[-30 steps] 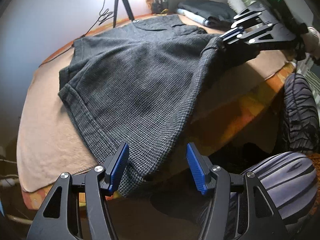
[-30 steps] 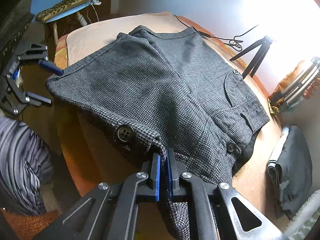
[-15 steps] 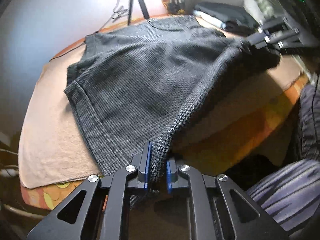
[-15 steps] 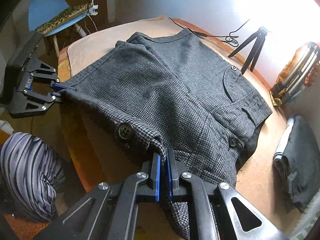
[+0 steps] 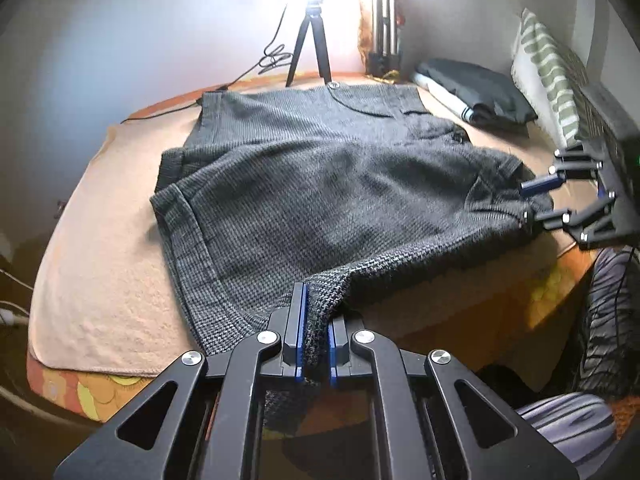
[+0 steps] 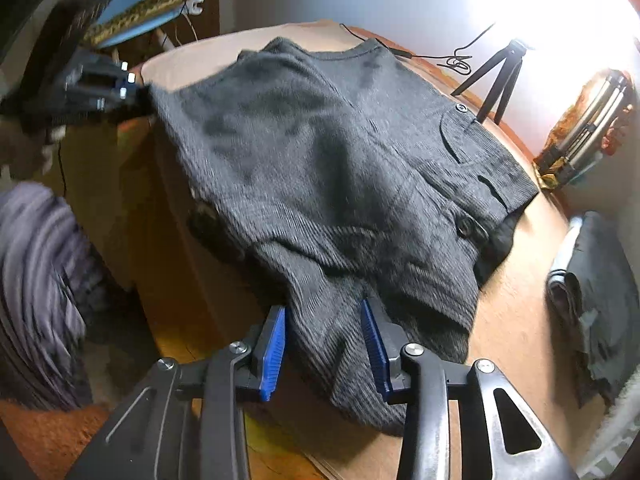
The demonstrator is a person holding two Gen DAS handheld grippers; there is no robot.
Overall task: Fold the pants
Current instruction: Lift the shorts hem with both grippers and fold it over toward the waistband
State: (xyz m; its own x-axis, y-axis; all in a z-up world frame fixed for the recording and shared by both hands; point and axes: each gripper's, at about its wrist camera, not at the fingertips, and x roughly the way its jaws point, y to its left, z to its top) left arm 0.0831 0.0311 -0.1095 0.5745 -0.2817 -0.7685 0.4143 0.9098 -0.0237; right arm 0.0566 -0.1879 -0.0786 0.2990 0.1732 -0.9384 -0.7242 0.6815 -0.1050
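Dark grey houndstooth shorts point(image 5: 320, 200) lie on a peach towel point(image 5: 100, 272) over the table, one half folded over the other. My left gripper point(image 5: 314, 344) is shut on the near hem corner of the shorts. My right gripper point(image 6: 324, 352) is open, its blue pads point(image 6: 274, 350) on either side of the waistband end point(image 6: 332, 320), no longer pinching it. In the left wrist view the right gripper point(image 5: 538, 200) shows at the right edge of the cloth. In the right wrist view the left gripper point(image 6: 132, 88) shows at far left, blurred.
A small black tripod point(image 5: 310, 44) and cable stand at the table's back. Folded dark clothes point(image 5: 472, 94) lie at the back right, also in the right wrist view point(image 6: 596, 300). My striped-trousered legs point(image 5: 608, 320) are at the table's front edge. A blue chair point(image 6: 120, 8) stands beyond.
My left gripper closed on the hem corner and carried it up over the table. My right gripper, shut on the waistband earlier, has opened and released it.
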